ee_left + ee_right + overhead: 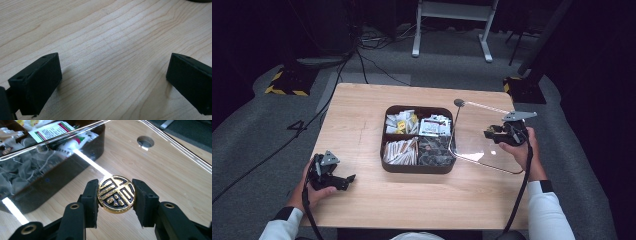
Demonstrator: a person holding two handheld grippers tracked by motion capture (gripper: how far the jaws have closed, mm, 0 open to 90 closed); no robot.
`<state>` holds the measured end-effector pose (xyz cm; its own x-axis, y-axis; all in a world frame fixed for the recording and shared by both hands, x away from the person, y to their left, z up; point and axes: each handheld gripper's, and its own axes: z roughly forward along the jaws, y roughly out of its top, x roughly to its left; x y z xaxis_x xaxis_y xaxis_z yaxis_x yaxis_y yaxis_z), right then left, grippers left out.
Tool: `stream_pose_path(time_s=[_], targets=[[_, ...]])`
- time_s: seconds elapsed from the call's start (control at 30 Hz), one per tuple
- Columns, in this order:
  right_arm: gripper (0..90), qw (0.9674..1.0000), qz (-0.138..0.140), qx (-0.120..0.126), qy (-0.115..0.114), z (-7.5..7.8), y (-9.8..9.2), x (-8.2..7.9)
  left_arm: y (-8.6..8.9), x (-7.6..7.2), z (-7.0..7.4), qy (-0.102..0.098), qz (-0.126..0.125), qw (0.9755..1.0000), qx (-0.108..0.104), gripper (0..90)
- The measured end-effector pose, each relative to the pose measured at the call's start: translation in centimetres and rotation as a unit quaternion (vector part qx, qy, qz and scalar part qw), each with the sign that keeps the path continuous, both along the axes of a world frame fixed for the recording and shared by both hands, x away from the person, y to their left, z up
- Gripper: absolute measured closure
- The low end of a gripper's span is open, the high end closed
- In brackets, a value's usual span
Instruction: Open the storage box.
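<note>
The pale wooden table (362, 120) is brightly lit from overhead in the high view, while the surroundings fall off to near black. That view is soft and low in detail. A streak of white glare is seen along the clear flat plastic lid (160, 160) in the right gripper view, and highlights glint on the round gold-and-black knob (116, 194). The dark brown divided tray (50, 182) behind the lid is slightly out of focus. In the left gripper view, soft shadows are cast beside the 2 blurred black jaws, and the wood grain is sharp.
</note>
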<state>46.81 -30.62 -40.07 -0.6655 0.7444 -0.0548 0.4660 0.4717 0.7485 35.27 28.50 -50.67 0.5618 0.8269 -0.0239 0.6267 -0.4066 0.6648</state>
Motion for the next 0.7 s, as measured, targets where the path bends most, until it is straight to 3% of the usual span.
stream_pose_path(time_s=[0.7], targets=[[58.7,0.9996,-0.02,-0.008,0.021,-2.6,-1.9,0.0,0.0,0.0,0.0,0.0,0.0,1.0,0.0,0.4]])
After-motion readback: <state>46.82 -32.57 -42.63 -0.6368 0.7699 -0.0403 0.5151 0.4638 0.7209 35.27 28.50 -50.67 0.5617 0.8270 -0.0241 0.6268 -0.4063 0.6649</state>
